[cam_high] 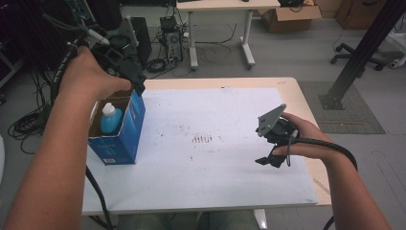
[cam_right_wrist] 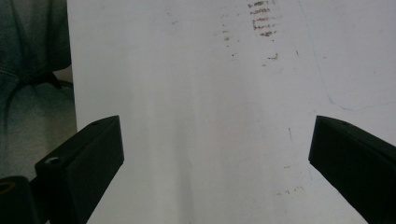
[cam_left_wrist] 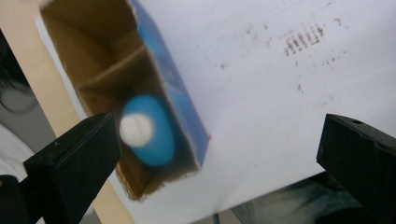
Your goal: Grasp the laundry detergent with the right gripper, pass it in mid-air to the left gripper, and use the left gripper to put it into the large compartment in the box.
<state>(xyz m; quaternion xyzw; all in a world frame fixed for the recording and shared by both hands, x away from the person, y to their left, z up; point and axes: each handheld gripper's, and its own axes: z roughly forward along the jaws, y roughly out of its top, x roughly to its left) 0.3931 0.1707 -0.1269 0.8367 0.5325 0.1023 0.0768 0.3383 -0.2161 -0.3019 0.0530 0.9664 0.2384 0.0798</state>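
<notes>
Left claw [cam_left_wrist: 215,154] gaped empty; bottle [cam_left_wrist: 148,133] stood upright straight below it inside box [cam_left_wrist: 184,112]. Right claw [cam_right_wrist: 215,158] gaped, well apart.

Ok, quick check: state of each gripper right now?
Left gripper: open, holding nothing, above the blue box with the blue bottle inside.
Right gripper: open, empty, over the white sheet.

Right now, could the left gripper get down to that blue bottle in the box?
Probably yes: the left gripper hangs open above the box, whose top is open, and nothing covers the blue bottle.
</notes>
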